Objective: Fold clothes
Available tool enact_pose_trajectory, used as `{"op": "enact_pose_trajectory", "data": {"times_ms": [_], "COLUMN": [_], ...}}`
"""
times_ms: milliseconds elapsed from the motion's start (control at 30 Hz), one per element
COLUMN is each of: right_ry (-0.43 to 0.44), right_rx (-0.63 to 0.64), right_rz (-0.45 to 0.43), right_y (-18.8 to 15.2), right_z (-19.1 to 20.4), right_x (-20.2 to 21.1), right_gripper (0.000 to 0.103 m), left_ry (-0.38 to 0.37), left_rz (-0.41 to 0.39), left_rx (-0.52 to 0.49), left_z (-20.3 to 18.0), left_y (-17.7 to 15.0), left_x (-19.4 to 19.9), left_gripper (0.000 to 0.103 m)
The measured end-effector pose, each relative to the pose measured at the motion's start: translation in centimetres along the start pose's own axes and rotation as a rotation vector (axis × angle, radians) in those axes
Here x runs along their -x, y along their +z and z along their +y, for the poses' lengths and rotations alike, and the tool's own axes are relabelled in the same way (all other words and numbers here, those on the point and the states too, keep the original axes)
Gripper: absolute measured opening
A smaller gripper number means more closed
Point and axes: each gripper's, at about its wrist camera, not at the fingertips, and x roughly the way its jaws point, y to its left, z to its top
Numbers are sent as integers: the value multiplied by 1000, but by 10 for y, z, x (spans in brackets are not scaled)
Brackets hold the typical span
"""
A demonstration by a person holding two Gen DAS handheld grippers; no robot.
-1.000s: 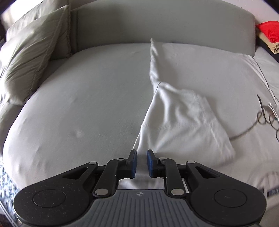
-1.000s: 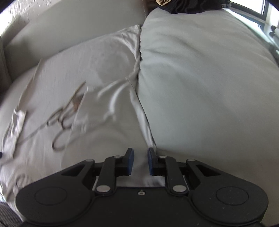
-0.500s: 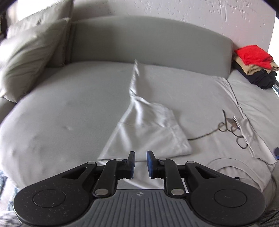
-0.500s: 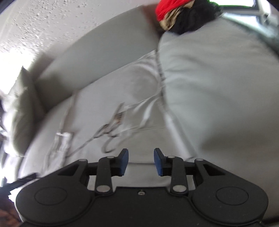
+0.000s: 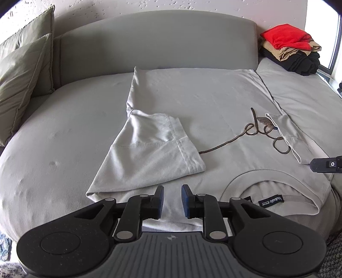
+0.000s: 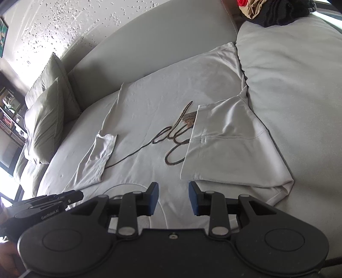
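A pale grey T-shirt [image 5: 213, 102] [image 6: 162, 100] lies flat on the sofa seat, collar toward me, with a brown script print [image 5: 256, 132] [image 6: 173, 139] on its chest. Both sleeves are folded inward: the left sleeve [image 5: 149, 149] [image 6: 96, 158] and the right sleeve [image 5: 288, 132] [image 6: 230, 145]. My left gripper [image 5: 172, 201] hovers open just short of the left sleeve's near corner, nothing between its blue pads. My right gripper [image 6: 173, 197] is open above the collar [image 5: 271, 188], empty. The right gripper's tip [image 5: 325, 164] shows at the left wrist view's right edge.
The grey sofa [image 5: 53, 139] has a curved backrest [image 5: 154, 42] and two olive cushions [image 5: 23, 70] [image 6: 47, 115] at the left. A stack of folded clothes, red on tan on black [image 5: 290, 49] [image 6: 275, 8], sits at the back right. A second seat cushion [image 6: 299, 85] lies right of the shirt.
Both grippers let go of the shirt and drew back from the sofa. The jaws of both are wider than a second ago. The sleeves stay folded on the shirt.
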Motion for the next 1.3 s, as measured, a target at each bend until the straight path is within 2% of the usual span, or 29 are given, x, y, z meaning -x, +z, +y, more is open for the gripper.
{"op": "enact_pose_trajectory", "data": {"times_ms": [200, 333, 367, 400, 500, 567, 667, 700, 733, 833, 933, 1100, 1167, 1200, 1300], "right_ry": [16, 10, -10, -31, -76, -86, -75, -78, -50, 29, 52, 103, 105, 104, 85], "right_rx": [0, 37, 48, 61, 147, 162, 151, 140, 95, -13, 0, 18, 6, -4, -36], "right_rz": [-7, 43, 77, 106, 120, 118, 116, 114, 118, 105, 2, -145, -181, -195, -202], "right_y": [-1, -7, -9, -13, -22, -30, -44, -48, -49, -49, -27, 25, 48, 59, 96], "right_z": [-1, 6, 7, 9, 21, 26, 31, 32, 29, 23, 34, 61, 68, 70, 70], "right_x": [5, -3, -8, -13, -12, -8, 7, 13, 20, 41, 74, 119, 126, 127, 115], "right_gripper": [31, 31, 31, 31, 31, 31, 29, 27, 25, 24, 24, 45, 49, 54, 64], "left_ry": [-31, -45, -47, -49, -49, -53, -91, -104, -117, -107, -79, -35, -33, -32, -29], "left_rz": [-6, 34, 39, 44, 39, 35, 34, 34, 33, -18, -87, -188, -171, -162, -137], "left_rx": [-12, -102, -137, -173, -270, -306, -256, -240, -223, -162, -96, 5, 22, 31, 57], "left_z": [-3, -20, -26, -32, -46, -50, -42, -39, -36, -21, -4, 24, 31, 35, 45], "left_y": [-4, -11, -14, -17, -25, -29, -31, -31, -32, -16, 7, 48, 71, 82, 116], "left_x": [5, 1, 1, 2, 7, 11, 26, 32, 37, 57, 78, 109, 101, 96, 84], "left_gripper": [21, 21, 19, 13, 0, 0, 0, 16, 28, 32, 33, 40, 40, 40, 40]}}
